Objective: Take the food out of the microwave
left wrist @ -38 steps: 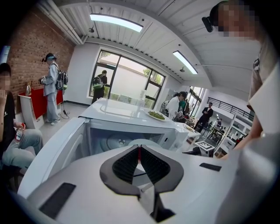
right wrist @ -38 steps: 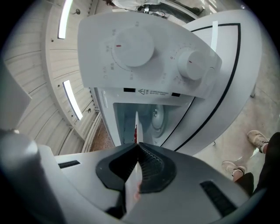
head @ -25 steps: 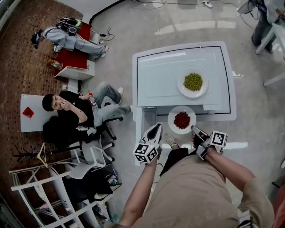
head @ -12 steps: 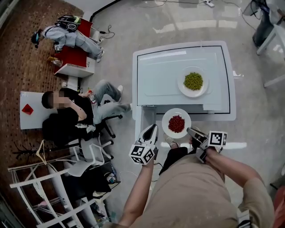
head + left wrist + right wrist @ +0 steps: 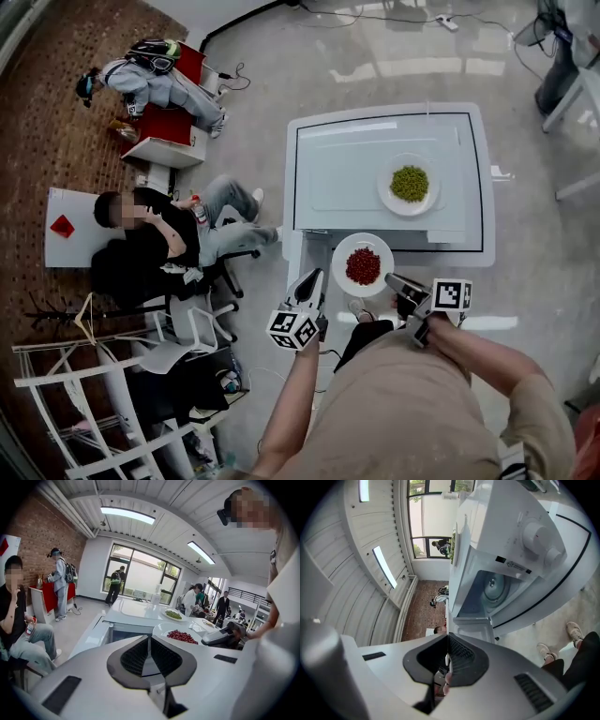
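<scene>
Gripping near rim of round white plate [image 5: 340, 267] of red beans [image 5: 363, 266] with right tongs [image 5: 392, 280], pinched fully together on the thin white edge. Held level in the air, out of the cavity, just in front of the open mouth of the white box-shaped microwave [image 5: 356, 169]. From head view, far rim overlapping the front edge of the microwave top. Beans heaped at plate centre.

Left tongs [image 5: 312, 276] closed too, pads together, gripping nothing. Just beside plate's left rim, not touching.

Microwave door [image 5: 472, 627] swung open. In right gripper view, cavity with round glass turntable [image 5: 496, 584] in sight.

On microwave top: second white plate [image 5: 386, 197] with green peas [image 5: 409, 184], well apart from the held one.

Off to the left of the microwave: seated person in black top [image 5: 150, 234], and further back a red cabinet [image 5: 164, 122] with another person [image 5: 155, 80] beside it.
</scene>
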### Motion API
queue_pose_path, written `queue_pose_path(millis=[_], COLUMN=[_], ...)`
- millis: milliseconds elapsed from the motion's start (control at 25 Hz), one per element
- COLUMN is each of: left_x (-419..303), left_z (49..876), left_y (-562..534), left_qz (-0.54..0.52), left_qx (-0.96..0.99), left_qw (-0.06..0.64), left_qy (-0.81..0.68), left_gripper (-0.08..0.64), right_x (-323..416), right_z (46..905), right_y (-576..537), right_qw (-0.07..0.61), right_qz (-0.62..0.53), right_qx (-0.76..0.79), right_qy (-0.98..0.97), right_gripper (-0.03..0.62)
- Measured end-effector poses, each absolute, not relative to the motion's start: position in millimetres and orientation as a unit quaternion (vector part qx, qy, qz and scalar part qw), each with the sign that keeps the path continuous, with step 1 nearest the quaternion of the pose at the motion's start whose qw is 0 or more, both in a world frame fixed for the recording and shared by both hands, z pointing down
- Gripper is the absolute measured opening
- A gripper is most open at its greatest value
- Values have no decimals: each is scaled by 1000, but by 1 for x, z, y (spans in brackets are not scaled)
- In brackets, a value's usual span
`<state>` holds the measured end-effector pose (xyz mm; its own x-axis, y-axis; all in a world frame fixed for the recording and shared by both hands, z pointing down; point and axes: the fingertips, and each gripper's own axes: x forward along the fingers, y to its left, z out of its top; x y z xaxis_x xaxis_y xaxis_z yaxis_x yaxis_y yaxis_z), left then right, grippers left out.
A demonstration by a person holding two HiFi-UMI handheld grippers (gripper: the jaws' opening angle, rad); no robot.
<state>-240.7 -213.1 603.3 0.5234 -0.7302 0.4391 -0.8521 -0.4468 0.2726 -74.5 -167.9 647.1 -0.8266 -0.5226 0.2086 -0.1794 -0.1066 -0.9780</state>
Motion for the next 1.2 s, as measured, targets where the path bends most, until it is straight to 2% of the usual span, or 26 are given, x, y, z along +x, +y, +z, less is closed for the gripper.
queue_pose_path(millis=[160, 360, 440, 600, 1200], left_x=[-237, -222, -216, -205, -154], left_z=[589, 569, 559, 537, 484], left_y=[-219, -222, -224, -229, -236], left_qz=[114, 86, 75, 52, 10], left_qx=[845, 858, 863, 873, 906], left_qw=[224, 217, 210, 198, 167], left_qy=[-473, -457, -454, -443, -388], left_gripper=[8, 8, 8, 8, 8], right_x=[-76, -58, -53, -52, 13], right_z=[617, 610, 599, 564, 530], right_y=[-192, -212, -222, -240, -241], right_qw=[182, 158, 169, 236, 282], right_qz=[-677, -658, -646, -632, -613], right_qx=[-238, -279, -279, -238, -276], right_qy=[672, 682, 690, 699, 684], right_gripper=[12, 12, 12, 12, 12])
